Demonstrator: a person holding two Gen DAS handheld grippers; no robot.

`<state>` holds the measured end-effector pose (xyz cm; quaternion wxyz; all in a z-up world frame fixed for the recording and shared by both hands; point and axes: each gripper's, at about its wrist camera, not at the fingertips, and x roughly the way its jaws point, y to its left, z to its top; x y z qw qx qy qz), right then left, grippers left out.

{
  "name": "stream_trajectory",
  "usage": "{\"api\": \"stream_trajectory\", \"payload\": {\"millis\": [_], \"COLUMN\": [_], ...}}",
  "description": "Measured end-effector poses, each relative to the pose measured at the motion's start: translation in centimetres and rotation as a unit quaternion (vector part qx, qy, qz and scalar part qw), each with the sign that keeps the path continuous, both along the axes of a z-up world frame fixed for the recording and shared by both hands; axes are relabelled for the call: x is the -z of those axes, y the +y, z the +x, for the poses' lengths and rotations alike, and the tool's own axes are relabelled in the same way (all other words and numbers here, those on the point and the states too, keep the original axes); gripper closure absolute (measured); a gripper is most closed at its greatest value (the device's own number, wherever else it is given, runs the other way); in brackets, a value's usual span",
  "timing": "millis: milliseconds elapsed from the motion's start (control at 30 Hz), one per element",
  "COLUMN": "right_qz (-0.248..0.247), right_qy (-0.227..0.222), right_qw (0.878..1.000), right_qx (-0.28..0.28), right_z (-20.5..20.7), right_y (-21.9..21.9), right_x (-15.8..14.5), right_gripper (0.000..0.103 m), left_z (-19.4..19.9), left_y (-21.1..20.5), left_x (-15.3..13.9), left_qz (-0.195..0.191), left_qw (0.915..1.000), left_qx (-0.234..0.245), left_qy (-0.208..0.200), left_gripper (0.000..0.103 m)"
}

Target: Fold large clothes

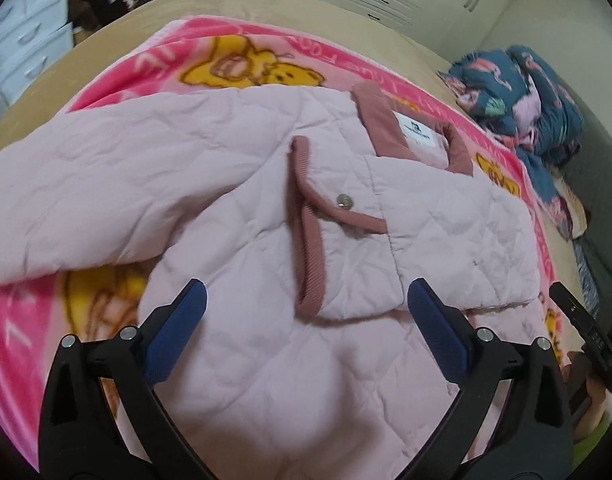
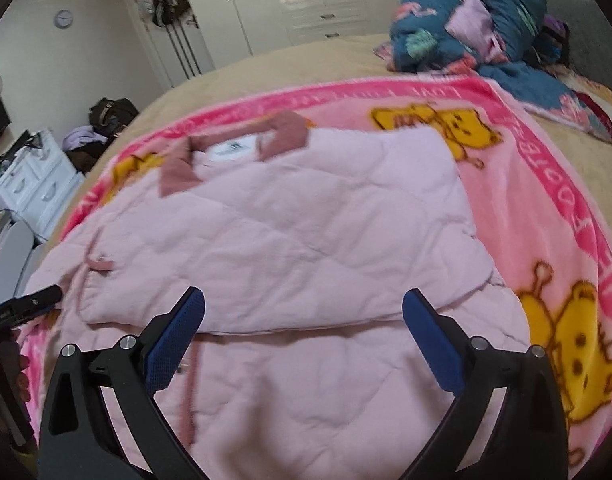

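The pink quilted jacket (image 1: pixel 245 208) lies flat on the cartoon blanket (image 2: pixel 546 208) on the bed (image 2: pixel 306 60), directly ahead of and beneath both tongs, long axis running from them to the collar (image 2: pixel 233 148) at the far end. Left tongs (image 1: pixel 306 312) and right tongs (image 2: pixel 303 320) both stand released, grasping nothing, equally near the hem. A folded sleeve cuff (image 1: pixel 306 220) lies across the body. A crumpled blue quilt (image 2: pixel 486 20) sits well apart; nothing obstructs.
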<state>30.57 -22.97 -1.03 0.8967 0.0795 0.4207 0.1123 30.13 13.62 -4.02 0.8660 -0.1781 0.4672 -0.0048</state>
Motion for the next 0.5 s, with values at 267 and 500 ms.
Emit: {"api": "stream_trajectory", "payload": {"millis": [267,500], "right_qz": [0.007,0.009], "right_qy": [-0.03,-0.039], "right_qw": [0.999,0.996], "right_qx": [-0.042,-0.082], "right_z": [-1.2,-1.4], "right_y": [4.9,10.3], "right_x": [-3.4,-4.6], "right_gripper": [0.004,0.004], "left_z": [-2.7,-4.9], "left_y": [3.7,8.1], "left_x": [-1.2,-1.4], "left_qz": [0.017,0.012], "left_qw": [0.9991,0.9964], "left_qx": [-0.037,-0.082], "left_qy": [-0.014,-0.018], "left_gripper": [0.009,0.009]}}
